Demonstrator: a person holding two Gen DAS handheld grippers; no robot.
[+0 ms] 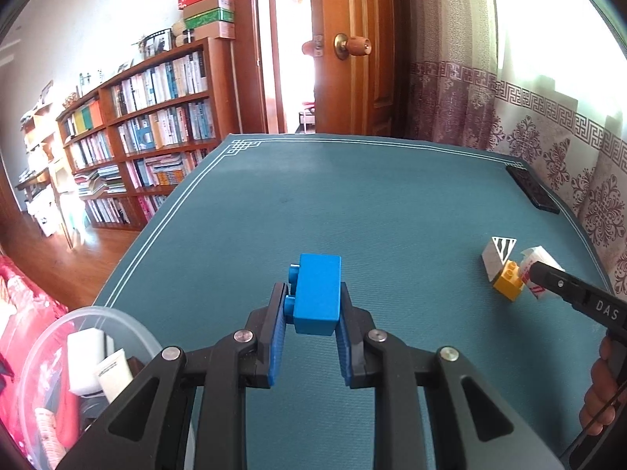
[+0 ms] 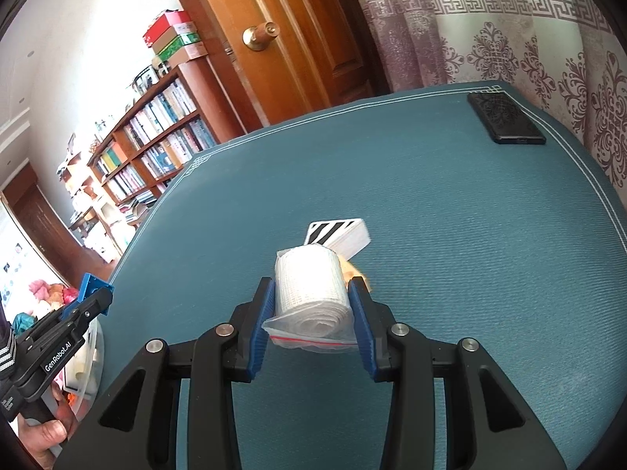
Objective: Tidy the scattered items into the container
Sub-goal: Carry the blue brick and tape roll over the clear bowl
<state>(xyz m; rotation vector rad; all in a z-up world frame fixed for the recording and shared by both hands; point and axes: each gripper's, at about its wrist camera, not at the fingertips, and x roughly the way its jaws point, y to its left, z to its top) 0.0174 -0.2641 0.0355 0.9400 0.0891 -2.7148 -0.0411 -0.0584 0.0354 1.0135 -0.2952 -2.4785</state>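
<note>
- The left gripper (image 1: pixel 316 309) clamps its blue-padded fingers (image 1: pixel 277 338) on a blue plastic building brick (image 1: pixel 317 297), held above the teal table mat (image 1: pixel 352 203); the brick's long axis runs forward along the fingers, studs facing left.
- The right gripper (image 2: pixel 311 305) is closed on a white gauze roll in a clear zip bag (image 2: pixel 309 293), its axis pointing forward, the bag's red seal towards the camera.
- Just past the roll lie a striped deck of cards (image 2: pixel 341 233) and a yellow brick (image 1: pixel 508 282), touching.
- A clear round plastic container (image 1: pixel 78 352) sits at the mat's near left edge, holding white items.
- A black phone (image 2: pixel 505 123) lies at the far right corner.
</note>
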